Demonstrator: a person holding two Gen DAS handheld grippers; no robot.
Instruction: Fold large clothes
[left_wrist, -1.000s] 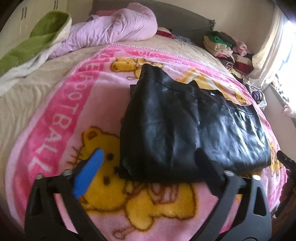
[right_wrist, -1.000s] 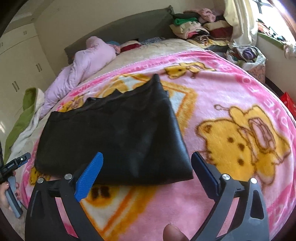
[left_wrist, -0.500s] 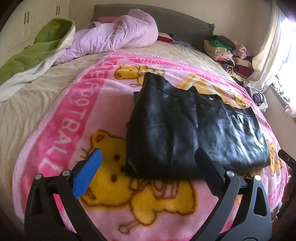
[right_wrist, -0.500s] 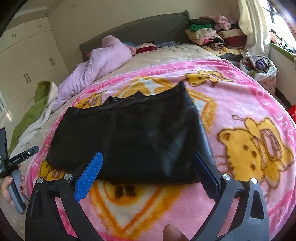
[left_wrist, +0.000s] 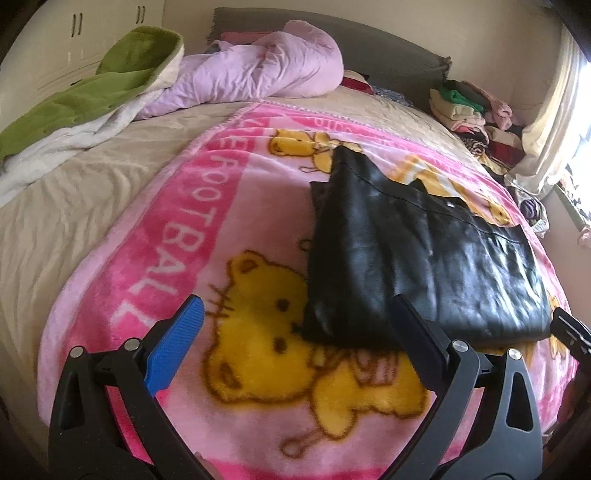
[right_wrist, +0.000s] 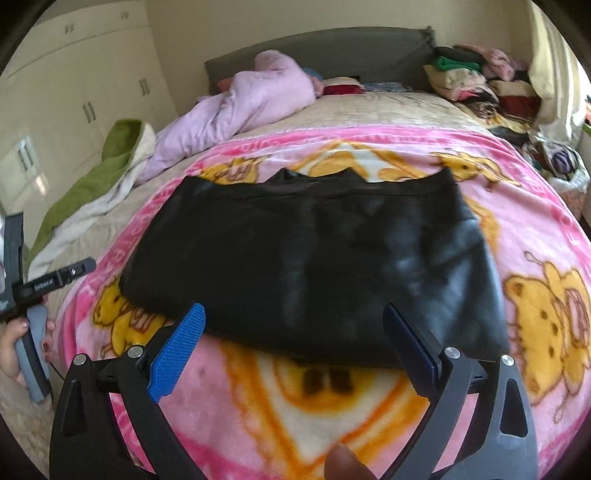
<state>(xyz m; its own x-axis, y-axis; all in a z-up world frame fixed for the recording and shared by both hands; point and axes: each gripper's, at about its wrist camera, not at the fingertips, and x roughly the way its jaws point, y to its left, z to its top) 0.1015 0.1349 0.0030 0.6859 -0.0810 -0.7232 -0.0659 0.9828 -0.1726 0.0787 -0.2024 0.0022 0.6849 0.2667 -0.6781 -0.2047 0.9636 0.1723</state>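
Note:
A black leather garment lies folded flat on a pink cartoon-bear blanket on the bed. It also shows in the right wrist view. My left gripper is open and empty, held above the blanket just short of the garment's near left corner. My right gripper is open and empty, held over the garment's near edge. The left gripper's handle and the hand on it show at the left edge of the right wrist view.
A lilac quilt and a green and white blanket lie at the bed's head and left side. A pile of folded clothes sits at the far right by a curtain. White wardrobes stand to the left.
Both grippers have drawn back and lifted from the garment; it looks farther away. The left view swung left, the right view swung to centre the garment. Both stay open.

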